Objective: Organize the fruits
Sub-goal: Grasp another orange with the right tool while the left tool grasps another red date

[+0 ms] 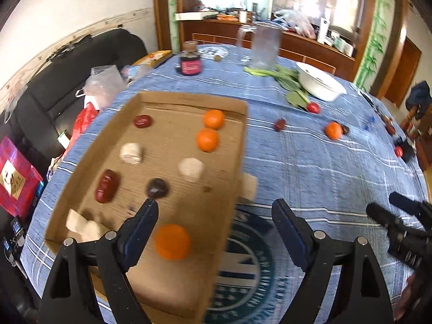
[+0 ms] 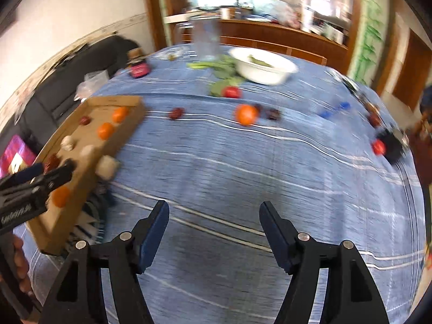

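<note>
— Where lying inside the cardboard tray (image 1: 237, 145), seen blurred: nearest orange (image 1: 172, 241), just ahead of left gripper (image 1: 214, 210), between its spread, empty fingers. Holding nothing.

— And farther in?

— Two more oranges (image 1: 207, 139) at the tray's far right; red dates (image 1: 107, 185), pale chunks (image 1: 131, 153) alongside.

— Outside the tray?

— One loose orange (image 2: 245, 114) on the blue tablecloth (image 2: 270, 175), near a tomato (image 2: 231, 91) and white bowl (image 2: 263, 66). Right gripper (image 2: 214, 212) wide apart, empty, above bare cloth.
</note>
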